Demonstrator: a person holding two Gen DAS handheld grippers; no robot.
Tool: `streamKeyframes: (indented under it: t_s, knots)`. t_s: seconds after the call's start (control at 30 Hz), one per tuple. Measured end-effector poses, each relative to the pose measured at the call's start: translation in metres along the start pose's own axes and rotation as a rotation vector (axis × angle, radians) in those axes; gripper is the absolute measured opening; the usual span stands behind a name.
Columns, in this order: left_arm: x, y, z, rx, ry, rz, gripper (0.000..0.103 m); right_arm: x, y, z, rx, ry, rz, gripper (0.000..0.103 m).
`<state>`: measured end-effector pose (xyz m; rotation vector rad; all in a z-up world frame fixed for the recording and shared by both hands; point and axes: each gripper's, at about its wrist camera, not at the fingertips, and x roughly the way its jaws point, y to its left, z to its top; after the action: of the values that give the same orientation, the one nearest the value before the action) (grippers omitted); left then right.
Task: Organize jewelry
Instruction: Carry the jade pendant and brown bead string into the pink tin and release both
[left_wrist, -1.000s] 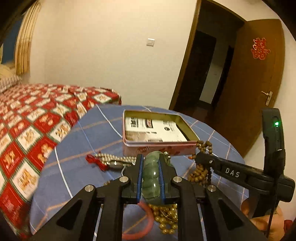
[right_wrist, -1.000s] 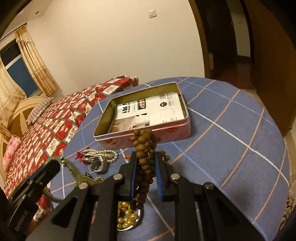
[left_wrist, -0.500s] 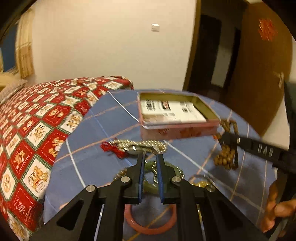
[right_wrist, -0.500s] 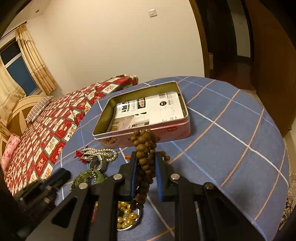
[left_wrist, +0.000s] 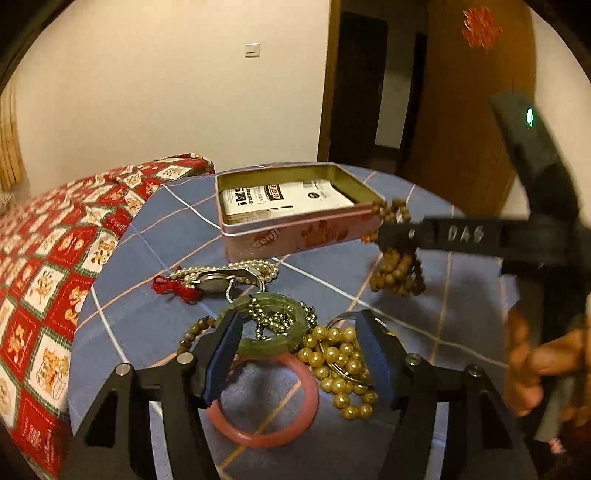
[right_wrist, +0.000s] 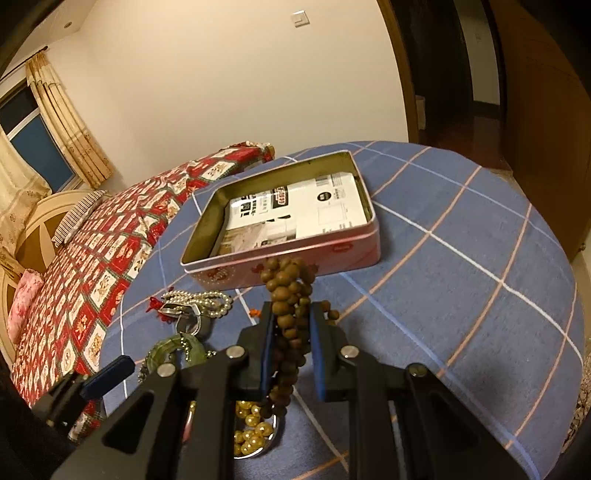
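A pink tin box (left_wrist: 295, 225) (right_wrist: 288, 254) with printed paper inside stands open on the round blue-checked table (right_wrist: 461, 266). My right gripper (right_wrist: 291, 314) is shut on a brown wooden bead string (right_wrist: 290, 291) (left_wrist: 397, 266) and holds it above the table just in front of the tin. My left gripper (left_wrist: 299, 332) is open and empty above the jewelry pile. Below it lie a green jade bangle (left_wrist: 269, 341) (right_wrist: 173, 349), a pink bangle (left_wrist: 266, 432), gold pearl beads (left_wrist: 340, 373) and a small metal bead chain (left_wrist: 273, 317).
A watch (left_wrist: 214, 284) with a pearl strand (left_wrist: 255, 267) and red knot (left_wrist: 173, 288) lies left of the tin. A bed with a red patterned cover (left_wrist: 48, 258) borders the table on the left. A wooden door (left_wrist: 472, 110) stands behind.
My left gripper let go of the green jade bangle, opened wide and drew back; the bangle now lies on the pile. The right gripper still holds the wooden beads, closer to the tin.
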<state>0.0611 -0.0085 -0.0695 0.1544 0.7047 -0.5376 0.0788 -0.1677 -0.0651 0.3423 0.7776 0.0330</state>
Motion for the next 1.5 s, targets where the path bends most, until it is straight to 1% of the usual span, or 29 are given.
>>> streamKeyframes:
  t_s: [0.07, 0.1, 0.13, 0.17, 0.2, 0.23, 0.27, 0.33, 0.4, 0.5, 0.6, 0.67, 0.77, 0.8, 0.87, 0.9, 0.97, 1.0, 1.03, 1.07, 1.13, 1.17, 1.27, 1.3, 1.4, 1.5]
  knots:
    - [0.016, -0.001, 0.000, -0.001, 0.035, 0.033, 0.064, 0.000, -0.001, 0.000, 0.000, -0.001, -0.001, 0.021]
    - [0.024, 0.000, -0.001, -0.004, 0.058, 0.053, 0.053, 0.000, -0.001, 0.000, 0.002, -0.001, 0.001, 0.021]
    - [0.029, 0.004, -0.001, -0.018, 0.089, 0.054, 0.042, -0.001, -0.001, 0.000, 0.003, -0.004, 0.000, 0.021]
    - [0.034, 0.010, -0.001, -0.055, 0.123, 0.032, 0.013, -0.003, -0.002, 0.000, 0.003, -0.010, -0.005, 0.021]
    - [0.034, 0.016, -0.002, -0.094, 0.137, 0.007, 0.006, -0.004, -0.003, 0.001, 0.004, -0.014, -0.006, 0.021]
    - [0.032, 0.023, -0.003, -0.139, 0.136, -0.014, 0.006, -0.005, -0.004, 0.001, 0.009, -0.019, -0.009, 0.021]
    - [0.029, 0.027, -0.002, -0.162, 0.129, -0.027, 0.006, -0.005, -0.005, 0.002, 0.013, -0.022, -0.009, 0.021]
    - [0.014, 0.034, 0.001, -0.199, 0.083, -0.059, 0.006, -0.005, -0.007, 0.002, 0.022, -0.025, -0.009, 0.021]
    - [-0.003, 0.042, 0.007, -0.253, 0.016, -0.100, 0.006, -0.003, -0.007, 0.001, 0.027, -0.022, -0.008, 0.021]
    - [-0.034, 0.055, 0.020, -0.331, -0.104, -0.183, 0.006, -0.003, -0.006, 0.000, 0.028, -0.018, 0.002, 0.021]
    - [-0.062, 0.065, 0.029, -0.387, -0.230, -0.291, 0.006, -0.005, -0.005, 0.001, 0.026, -0.029, 0.006, 0.021]
    - [-0.066, 0.070, 0.033, -0.418, -0.271, -0.367, 0.006, -0.007, -0.005, 0.002, 0.026, -0.042, 0.005, 0.021]
    - [-0.061, 0.071, 0.033, -0.455, -0.270, -0.408, 0.006, -0.008, -0.004, 0.002, 0.025, -0.045, 0.006, 0.021]
    - [-0.058, 0.068, 0.033, -0.444, -0.260, -0.411, 0.006, -0.007, -0.003, 0.002, 0.023, -0.043, 0.007, 0.021]
    - [-0.048, 0.055, 0.036, -0.337, -0.198, -0.274, 0.006, -0.006, -0.002, 0.001, 0.020, -0.038, 0.006, 0.021]
    - [-0.041, 0.050, 0.036, -0.320, -0.169, -0.263, 0.005, -0.006, -0.002, 0.001, 0.019, -0.037, 0.007, 0.021]
    - [-0.043, 0.060, 0.034, -0.398, -0.208, -0.381, 0.005, -0.007, 0.000, 0.000, 0.011, -0.037, 0.007, 0.021]
    - [-0.044, 0.063, 0.035, -0.407, -0.216, -0.383, 0.005, -0.006, 0.000, 0.000, 0.008, -0.038, 0.002, 0.021]
    - [-0.044, 0.065, 0.036, -0.391, -0.211, -0.340, 0.005, -0.006, 0.000, 0.000, 0.008, -0.038, -0.001, 0.021]
    - [-0.044, 0.069, 0.037, -0.396, -0.210, -0.327, 0.005, -0.007, -0.001, 0.000, 0.013, -0.038, 0.003, 0.021]
    - [-0.050, 0.079, 0.034, -0.439, -0.236, -0.330, 0.005, -0.007, -0.002, 0.001, 0.014, -0.043, 0.002, 0.021]
    - [-0.053, 0.081, 0.035, -0.439, -0.247, -0.316, 0.005, -0.008, -0.004, 0.001, 0.018, -0.046, 0.001, 0.021]
    - [-0.056, 0.075, 0.042, -0.376, -0.248, -0.241, 0.005, -0.008, -0.005, 0.005, 0.021, -0.051, 0.005, 0.021]
    - [-0.056, 0.073, 0.044, -0.362, -0.249, -0.233, 0.005, -0.009, -0.005, 0.007, 0.017, -0.055, 0.004, 0.021]
    - [-0.050, 0.071, 0.053, -0.332, -0.256, -0.243, 0.006, -0.013, -0.003, 0.018, 0.004, -0.074, 0.008, 0.021]
    - [-0.043, 0.068, 0.066, -0.310, -0.272, -0.270, 0.006, -0.016, -0.001, 0.032, -0.008, -0.103, 0.007, 0.021]
